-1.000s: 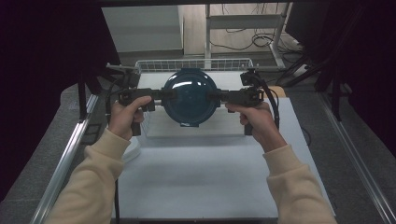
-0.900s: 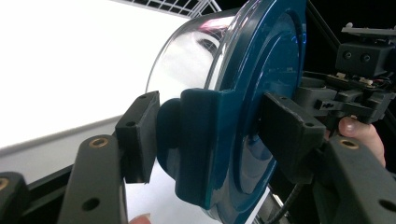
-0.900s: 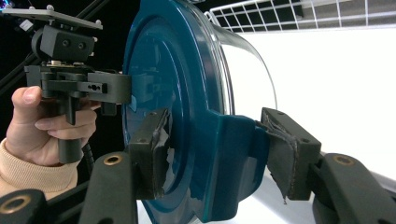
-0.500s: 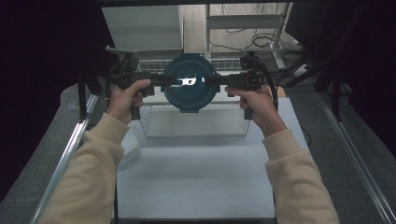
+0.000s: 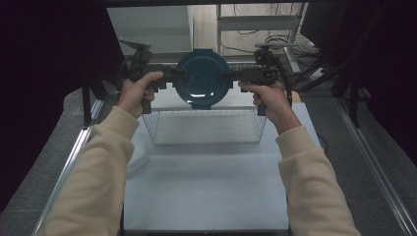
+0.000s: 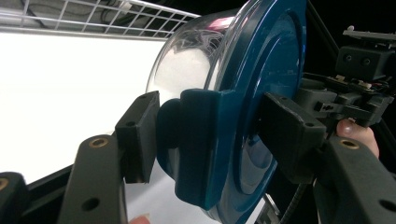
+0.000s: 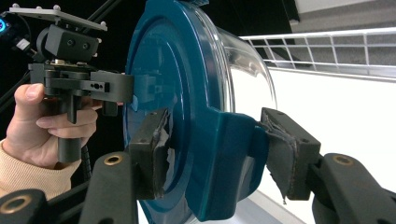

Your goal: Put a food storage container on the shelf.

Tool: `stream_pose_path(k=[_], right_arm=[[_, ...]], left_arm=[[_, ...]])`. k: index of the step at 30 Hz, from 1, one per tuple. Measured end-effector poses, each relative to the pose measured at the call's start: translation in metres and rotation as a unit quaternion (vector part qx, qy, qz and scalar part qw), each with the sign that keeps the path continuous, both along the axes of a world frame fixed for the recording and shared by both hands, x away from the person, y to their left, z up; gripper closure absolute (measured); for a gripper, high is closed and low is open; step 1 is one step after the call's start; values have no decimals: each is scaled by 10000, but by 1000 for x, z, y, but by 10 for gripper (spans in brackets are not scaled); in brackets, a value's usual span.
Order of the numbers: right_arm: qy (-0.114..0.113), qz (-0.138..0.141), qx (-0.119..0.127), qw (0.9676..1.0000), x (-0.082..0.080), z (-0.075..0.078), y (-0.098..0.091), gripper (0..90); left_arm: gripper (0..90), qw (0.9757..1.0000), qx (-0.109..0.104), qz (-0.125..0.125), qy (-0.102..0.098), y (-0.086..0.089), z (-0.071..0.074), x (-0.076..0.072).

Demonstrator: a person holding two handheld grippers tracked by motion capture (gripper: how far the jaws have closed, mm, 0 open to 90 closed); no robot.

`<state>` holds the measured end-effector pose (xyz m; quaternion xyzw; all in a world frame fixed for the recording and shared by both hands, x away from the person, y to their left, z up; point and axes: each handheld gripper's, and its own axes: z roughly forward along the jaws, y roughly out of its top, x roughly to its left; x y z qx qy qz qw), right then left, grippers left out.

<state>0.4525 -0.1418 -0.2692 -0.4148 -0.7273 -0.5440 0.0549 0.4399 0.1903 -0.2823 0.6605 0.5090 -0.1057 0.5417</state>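
Both grippers — left [image 5: 178, 76], right [image 5: 227, 75] — hold fingers clamped on the lidded bowl's [image 5: 202, 78] side tabs, above the wire basket [image 5: 206, 129].

Overhead plus two close gripper views

Both forearms reach forward; left hand-held gripper [image 5: 181, 76] and right hand-held gripper [image 5: 225, 76] face each other, jaws clamped

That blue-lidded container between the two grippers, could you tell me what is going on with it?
A person holds a clear container with a blue lid in the air, turned on its side, above a wire basket. The left gripper and the right gripper each clamp a latch on opposite sides of the lid.
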Motion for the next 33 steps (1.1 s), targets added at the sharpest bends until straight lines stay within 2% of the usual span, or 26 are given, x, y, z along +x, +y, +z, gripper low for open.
stream_pose_path(k=[2, 3, 6, 11, 14, 17, 20, 21, 26, 30, 33], right_arm=[[44, -15, 2, 10000, 3, -2, 0, 443], [143, -28, -7, 9999, 9, -8, 0, 442], [303, -35, -40, 9995, 17, -16, 1, 437], [456, -54, -116, 9989, 28, -27, 4, 427], [545, -114, -40, 9984, 33, -30, 4, 425], [655, -161, -31, 9977, 39, -31, 4, 418], [759, -200, -9, 9969, 43, -33, 5, 410], [932, -286, 73, 9952, 48, -36, 4, 405], [1259, -398, 206, 9910, 55, -43, 2, 391], [1487, -488, 308, 9872, 60, -48, 1, 385], [1571, -519, 388, 9855, 62, -51, 0, 376]], left_arm=[[398, 10000, 16, -8, 40, 0, -3, 3], [398, 9999, 26, 0, 137, 0, -8, 8], [395, 9997, 113, -27, 231, -1, -15, 15], [391, 9992, 145, 53, 359, -1, -24, 24], [394, 9991, 93, 91, 414, -1, -25, 27], [395, 9983, -68, 202, 551, 0, -31, 35], [395, 9976, -142, 256, 623, 0, -34, 40], [394, 9969, -207, 316, 697, -1, -38, 44], [389, 9948, -366, 368, 882, 0, -46, 53], [386, 9939, -425, 402, 931, -2, -50, 57], [374, 9946, -419, 349, 881, -2, -52, 57]])
